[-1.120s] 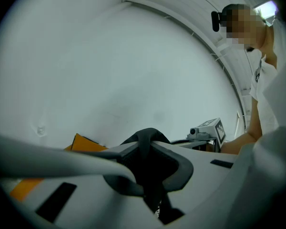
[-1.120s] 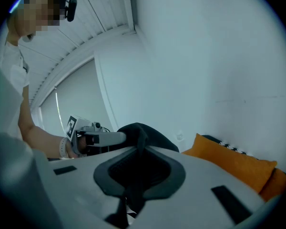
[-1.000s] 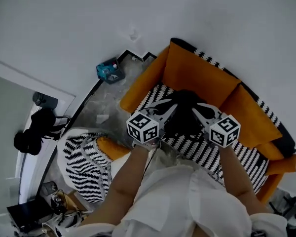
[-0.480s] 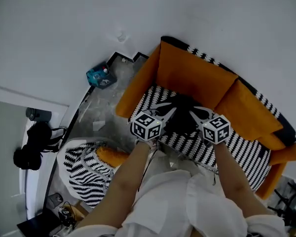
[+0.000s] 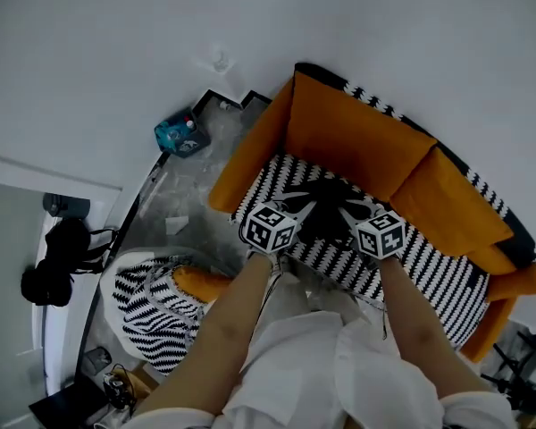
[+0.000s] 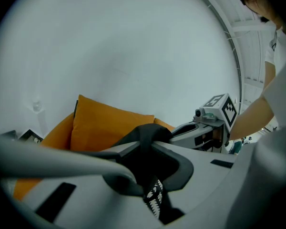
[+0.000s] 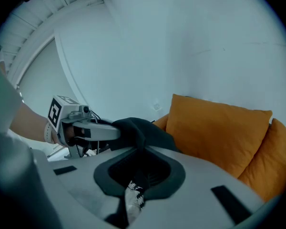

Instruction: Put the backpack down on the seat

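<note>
A black backpack (image 5: 326, 213) hangs low over the black-and-white striped seat (image 5: 429, 262) of a sofa with orange back cushions (image 5: 357, 146); whether it touches the seat is hidden. My left gripper (image 5: 308, 206) is shut on a fold of its black fabric (image 6: 150, 135), which fills the jaws in the left gripper view. My right gripper (image 5: 347, 211) is shut on another fold (image 7: 138, 128) from the other side. Each gripper shows in the other's view, the right gripper (image 6: 181, 130) and the left gripper (image 7: 112, 132), tips close together on the bag.
A striped pouf (image 5: 152, 302) with an orange cushion stands on the floor left of the sofa. A teal object (image 5: 177, 134) lies by the wall corner. Black gear (image 5: 58, 253) hangs at the far left. A white wall rises behind the sofa.
Both grippers have come down toward the seat with the backpack and drawn a little closer together. The bag looks flatter and lower over the stripes.
</note>
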### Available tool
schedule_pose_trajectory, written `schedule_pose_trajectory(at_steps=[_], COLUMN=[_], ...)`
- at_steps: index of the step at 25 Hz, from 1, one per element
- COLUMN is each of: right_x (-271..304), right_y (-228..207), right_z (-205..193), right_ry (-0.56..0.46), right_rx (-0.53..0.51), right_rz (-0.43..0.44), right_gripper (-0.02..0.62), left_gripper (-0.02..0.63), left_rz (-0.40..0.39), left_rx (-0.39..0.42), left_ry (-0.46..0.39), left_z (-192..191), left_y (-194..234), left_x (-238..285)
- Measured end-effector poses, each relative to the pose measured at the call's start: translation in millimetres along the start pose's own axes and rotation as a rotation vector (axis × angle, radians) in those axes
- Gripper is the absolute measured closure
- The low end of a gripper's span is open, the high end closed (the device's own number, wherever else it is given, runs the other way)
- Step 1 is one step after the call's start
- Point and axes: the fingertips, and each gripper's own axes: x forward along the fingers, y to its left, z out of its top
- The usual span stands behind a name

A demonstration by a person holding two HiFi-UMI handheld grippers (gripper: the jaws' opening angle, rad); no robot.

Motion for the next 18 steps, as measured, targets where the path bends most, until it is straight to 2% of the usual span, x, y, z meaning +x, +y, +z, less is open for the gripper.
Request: schedule_pose_trajectory(at_steps=[11, 14, 18], right_x=[14.9, 19.0, 20.5], right_y=[-9.8, -11.9, -18.6], right_z=[-12.3, -16.7, -18.1], right_ry=[0.052, 0.079, 0.091], right_rx=[0.038, 0.043, 0.051], right_rz=[-0.016, -0.030, -0.055], right_gripper=[0.555, 0.550, 0.540], left_gripper=[0.555, 0.470, 0.454], left_rz=[0.014, 0.024, 0.049], left_rx=[-0.054, -0.064, -0.053], left_ry=[0.022, 0.023, 0.026], left_z=[-14.7, -16.5, -16.0], left_y=[9.4, 10.1, 11.1], left_x=[9.3, 11.6, 16.0])
